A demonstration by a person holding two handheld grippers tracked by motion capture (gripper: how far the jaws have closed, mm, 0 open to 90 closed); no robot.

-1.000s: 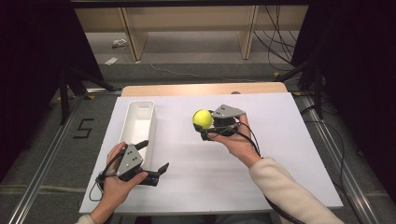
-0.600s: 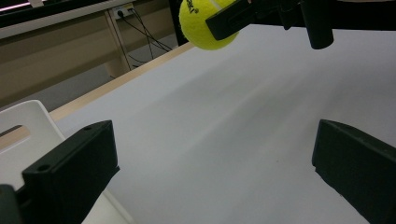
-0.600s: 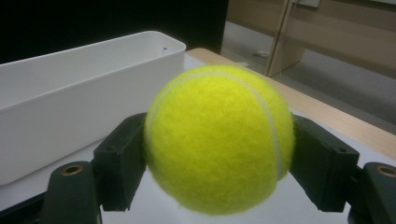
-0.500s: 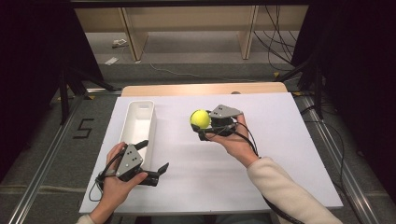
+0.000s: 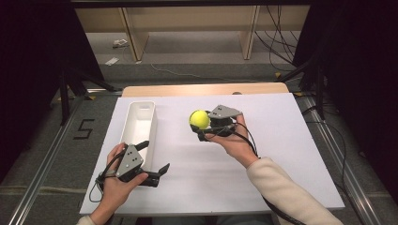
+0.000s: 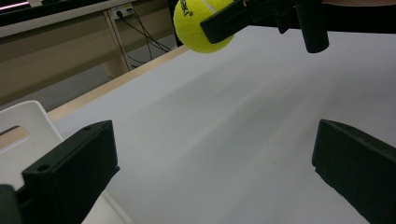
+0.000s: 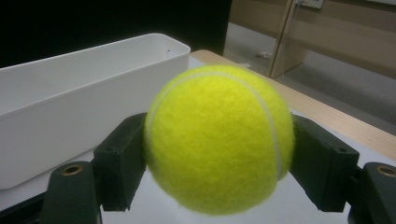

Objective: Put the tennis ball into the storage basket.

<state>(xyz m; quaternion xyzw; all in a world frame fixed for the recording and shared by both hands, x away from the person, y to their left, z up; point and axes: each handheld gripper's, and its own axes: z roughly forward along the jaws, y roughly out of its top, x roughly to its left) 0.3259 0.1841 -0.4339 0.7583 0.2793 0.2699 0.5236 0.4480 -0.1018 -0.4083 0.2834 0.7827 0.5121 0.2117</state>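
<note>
Between right gripper (image 5: 201, 127) jaws, tennis ball (image 7: 218, 139), clamped, above table (image 5: 281, 117)

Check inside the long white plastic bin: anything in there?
The long white plastic bin looks empty in the high view; its near end is covered by the left gripper, so unconfirmed.

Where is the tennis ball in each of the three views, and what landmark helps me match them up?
High view: the ball sits mid-table, in the right hand-held gripper, right of the white bin.
Left gripper view: top centre, clamped by the other gripper's jaws, above the table.
Right gripper view: centre, close up, between the two black jaws.
Shared landmark: the white bin, seen at the left in all three views.
</note>
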